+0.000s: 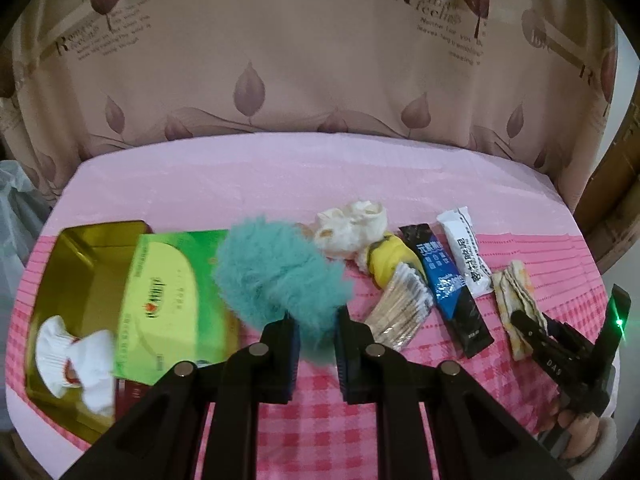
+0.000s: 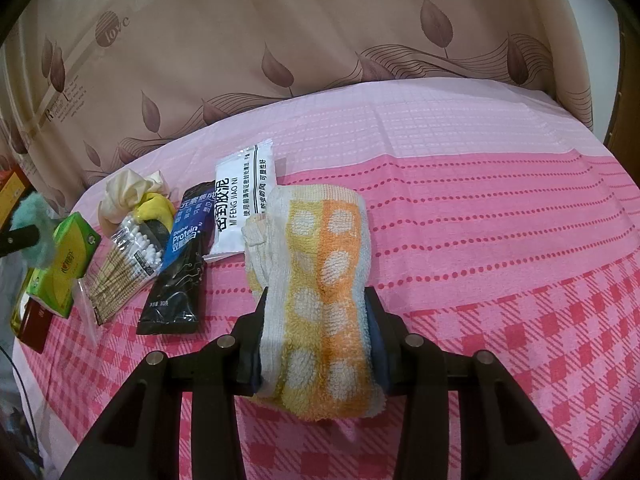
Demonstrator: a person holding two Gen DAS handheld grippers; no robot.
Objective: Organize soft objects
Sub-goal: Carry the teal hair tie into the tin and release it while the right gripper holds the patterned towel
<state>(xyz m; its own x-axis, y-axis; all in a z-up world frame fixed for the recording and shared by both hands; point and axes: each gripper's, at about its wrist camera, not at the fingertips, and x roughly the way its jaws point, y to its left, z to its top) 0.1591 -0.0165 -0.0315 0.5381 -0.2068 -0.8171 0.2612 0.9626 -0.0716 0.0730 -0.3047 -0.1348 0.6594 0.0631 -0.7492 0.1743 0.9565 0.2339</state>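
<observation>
Since both are squishy and weightless: left hand-held gripper (image 1: 316, 344) pinching teal fluffy pom-pom (image 1: 280, 276) above desk (image 1: 400, 184), right hand-held gripper (image 2: 316, 332) clamped mid-roll on spotted towel (image 2: 320, 280). Better grabbing deep, fur slips.

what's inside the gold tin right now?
In the gold tin: a white frilly sock on the bare floor. The green tissue box leans over its right side, with a dark red item beneath; anything else under the box is covered.
</observation>
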